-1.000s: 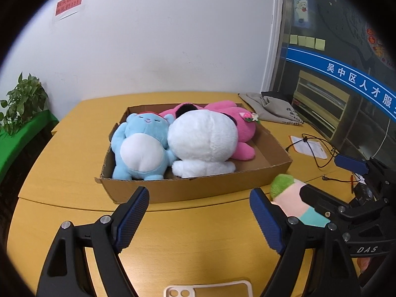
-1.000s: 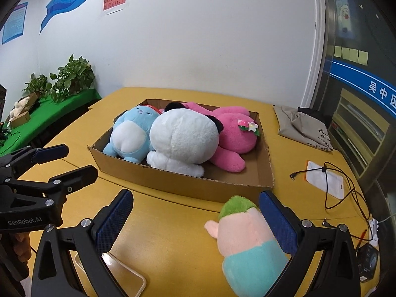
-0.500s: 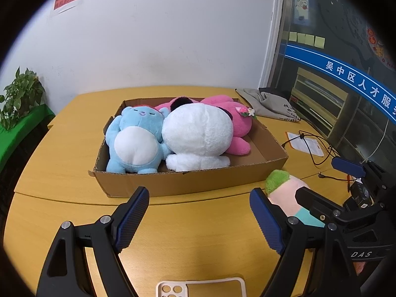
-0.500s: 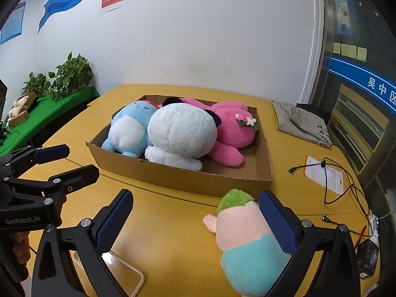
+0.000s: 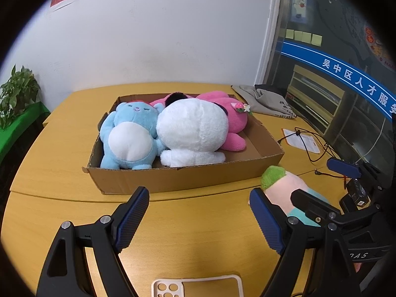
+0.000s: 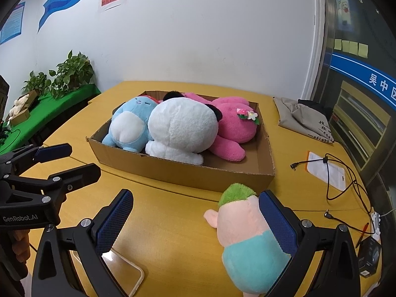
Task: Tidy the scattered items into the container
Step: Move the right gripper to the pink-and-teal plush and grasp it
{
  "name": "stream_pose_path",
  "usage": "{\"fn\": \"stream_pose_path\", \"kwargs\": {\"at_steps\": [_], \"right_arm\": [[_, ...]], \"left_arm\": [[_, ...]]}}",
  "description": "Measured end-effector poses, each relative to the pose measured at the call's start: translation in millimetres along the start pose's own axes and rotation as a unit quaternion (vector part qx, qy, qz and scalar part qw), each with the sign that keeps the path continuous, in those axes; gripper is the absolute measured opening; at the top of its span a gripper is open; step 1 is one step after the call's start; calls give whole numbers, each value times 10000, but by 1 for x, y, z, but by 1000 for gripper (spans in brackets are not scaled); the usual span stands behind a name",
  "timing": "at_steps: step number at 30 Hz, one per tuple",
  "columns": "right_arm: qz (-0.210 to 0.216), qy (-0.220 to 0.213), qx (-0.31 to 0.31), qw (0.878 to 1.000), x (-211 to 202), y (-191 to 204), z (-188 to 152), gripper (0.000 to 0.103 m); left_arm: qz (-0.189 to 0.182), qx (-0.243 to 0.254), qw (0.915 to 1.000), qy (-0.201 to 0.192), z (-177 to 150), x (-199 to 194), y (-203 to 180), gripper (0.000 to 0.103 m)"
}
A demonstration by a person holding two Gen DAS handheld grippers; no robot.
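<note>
The peach-and-teal plush doll with a green tuft (image 6: pixel 247 235) lay on the yellow counter (image 6: pixel 173 222), just in front of the shallow brown cardboard box (image 6: pixel 198 173). The right gripper (image 6: pixel 195 219) stood spread around it, one pad seemingly brushing its side. Closing gently at mid-body should suit. The left gripper (image 5: pixel 199 219) hung spread, empty.
</note>
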State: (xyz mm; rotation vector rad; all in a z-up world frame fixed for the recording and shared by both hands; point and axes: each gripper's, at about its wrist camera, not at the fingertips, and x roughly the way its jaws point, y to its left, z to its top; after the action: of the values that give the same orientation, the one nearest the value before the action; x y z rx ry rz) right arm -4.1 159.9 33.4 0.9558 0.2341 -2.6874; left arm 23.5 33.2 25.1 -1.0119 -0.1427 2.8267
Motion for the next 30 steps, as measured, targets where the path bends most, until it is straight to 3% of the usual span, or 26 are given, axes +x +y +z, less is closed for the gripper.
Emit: {"fn": "stream_pose_path", "kwargs": {"at_steps": [14,20,22,24,28,30], "right_arm": [[78,-123,73,9999,-6,-14,-3,103],[-103,-277,197,9994,-16,-65,-14,103],[-96,-147,247,9995,-12,-88,-24,103],[32,65,-88,9999,-1,-101,-41,103],[129,915,-401,9949,47,-110,-83,103],[773,1013,-14,9919,57,-114,-95,103]], "left_arm": [[-108,-186,9996,175,1,12,-1,83],[-464,-322,9977,375,-1,18,-2,83],[-614,-377,9963,459,-2,22,-3,83],[-665,-424,9957,480,-3,24,-5,83],[-762,-438,9940,645,-8,34,-11,83],[-772,-423,9935,719,-10,38,-13,83]]}}
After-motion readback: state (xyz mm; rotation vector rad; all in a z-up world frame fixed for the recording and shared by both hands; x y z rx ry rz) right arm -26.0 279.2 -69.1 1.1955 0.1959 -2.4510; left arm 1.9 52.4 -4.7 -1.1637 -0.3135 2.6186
